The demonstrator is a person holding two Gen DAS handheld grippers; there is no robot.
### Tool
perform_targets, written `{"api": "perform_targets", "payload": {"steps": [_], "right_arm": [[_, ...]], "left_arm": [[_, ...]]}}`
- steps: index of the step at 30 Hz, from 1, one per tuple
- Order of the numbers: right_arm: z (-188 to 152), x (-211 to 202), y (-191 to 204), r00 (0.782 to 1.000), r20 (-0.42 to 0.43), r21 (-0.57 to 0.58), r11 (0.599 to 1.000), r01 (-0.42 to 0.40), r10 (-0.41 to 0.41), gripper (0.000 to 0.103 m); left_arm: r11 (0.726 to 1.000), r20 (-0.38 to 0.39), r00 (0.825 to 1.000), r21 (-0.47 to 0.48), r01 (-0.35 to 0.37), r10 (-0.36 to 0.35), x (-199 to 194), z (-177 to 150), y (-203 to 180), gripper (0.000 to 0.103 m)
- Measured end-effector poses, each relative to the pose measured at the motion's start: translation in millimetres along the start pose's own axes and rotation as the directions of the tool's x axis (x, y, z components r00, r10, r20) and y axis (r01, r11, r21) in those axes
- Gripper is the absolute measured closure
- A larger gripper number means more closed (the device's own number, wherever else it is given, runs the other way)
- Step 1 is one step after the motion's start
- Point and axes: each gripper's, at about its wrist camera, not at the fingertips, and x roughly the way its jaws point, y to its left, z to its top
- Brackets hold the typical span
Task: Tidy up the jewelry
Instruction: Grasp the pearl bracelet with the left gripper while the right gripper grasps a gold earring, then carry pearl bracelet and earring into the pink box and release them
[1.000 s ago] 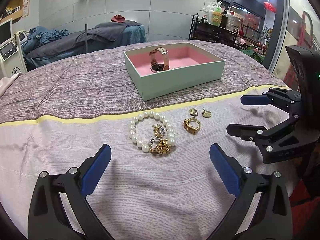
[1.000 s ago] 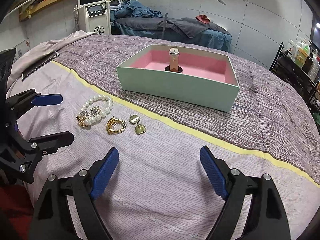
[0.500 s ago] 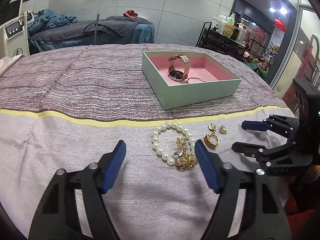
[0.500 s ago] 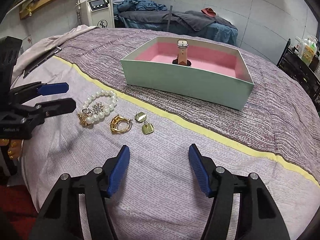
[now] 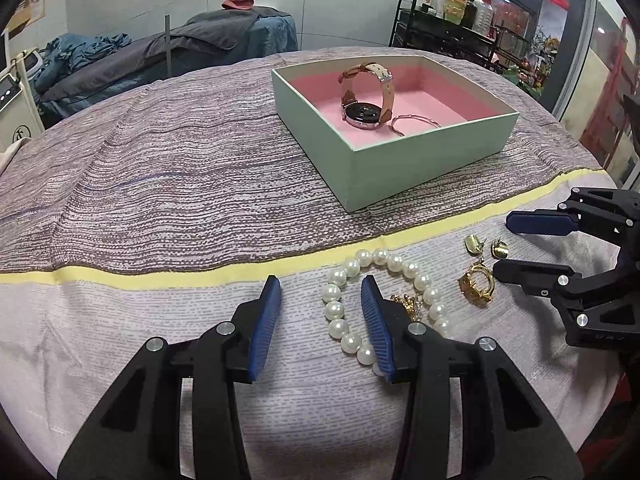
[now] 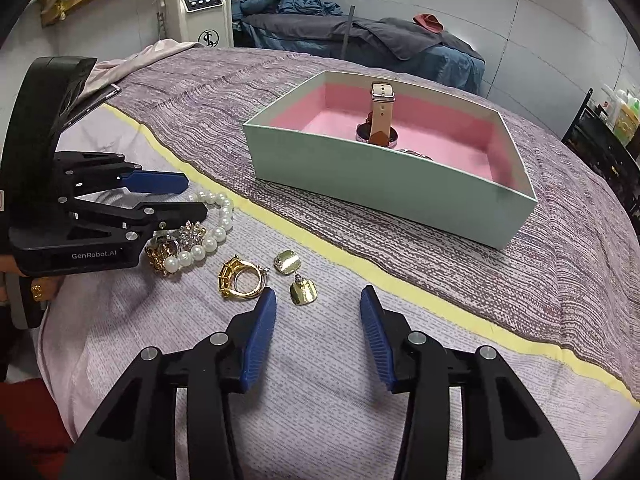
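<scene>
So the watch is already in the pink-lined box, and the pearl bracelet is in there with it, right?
Not quite. The watch is in the pink-lined box, but the pearl bracelet lies outside it on the cloth, as the left wrist view shows.

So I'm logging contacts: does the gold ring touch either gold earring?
Apart. The right wrist view shows bare cloth between the gold ring and both gold earrings.

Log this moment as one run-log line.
left gripper: closing, empty, at pearl bracelet | right gripper: closing, empty, near earrings | box: holds watch
</scene>
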Motion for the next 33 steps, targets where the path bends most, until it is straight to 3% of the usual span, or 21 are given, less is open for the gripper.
{"api": "perform_targets", "payload": {"steps": [4,6,9,19,24,33], "right_arm": [[3,3,4,1.0,0.0,-0.016,1.0,-0.007,0.007,0.078],[4,4,6,1.0,0.0,-0.018,1.0,-0.015,0.015,0.085],[3,2,6,1.0,0.004,-0.017,1.0,-0.02,0.02,0.09],[-4,-10,-1,0.999,0.023,0.024,0.999,-0.047,0.046,0.09],[-10,-21,-11,0.996,0.036,0.065,0.994,-0.085,0.083,0.09],[-10,-43,-23,0.992,0.079,0.079,0.992,-0.101,0.095,0.09]], "left_arm": [[0.999,-0.007,1.0,0.044,0.02,-0.02,1,3,-9,0.087],[0.997,-0.002,1.0,0.07,0.011,-0.011,1,2,-16,0.092],[0.998,0.01,1.0,0.059,0.014,-0.015,-1,2,-17,0.093],[0.997,0.085,0.994,0.058,0.059,-0.064,-39,-2,-28,0.093],[0.994,0.149,0.984,0.056,0.094,-0.101,-69,4,-30,0.093],[0.985,0.197,0.968,0.112,0.132,-0.152,-95,23,-45,0.093]]}}
